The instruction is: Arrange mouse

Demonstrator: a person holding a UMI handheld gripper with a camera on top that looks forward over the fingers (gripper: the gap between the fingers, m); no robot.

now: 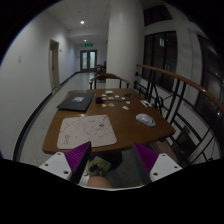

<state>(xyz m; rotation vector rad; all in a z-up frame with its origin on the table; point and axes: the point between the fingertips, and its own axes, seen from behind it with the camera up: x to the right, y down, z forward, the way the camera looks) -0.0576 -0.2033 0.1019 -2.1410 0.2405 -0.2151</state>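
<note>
A pale grey mouse [146, 119] lies on the brown wooden table [118, 132] toward its right side, well beyond my fingers. My gripper [113, 158] hovers above the table's near edge, its two purple-padded fingers [76, 156] spread wide apart with nothing between them. The floor and some small object show in the gap below the fingers.
A large white paper sheet [87, 128] lies on the table's near left. A dark closed laptop [75, 100] sits at the far left. Several small white items [120, 96] lie at the far side. A railing and dark windows [180, 70] run on the right; a corridor stretches behind.
</note>
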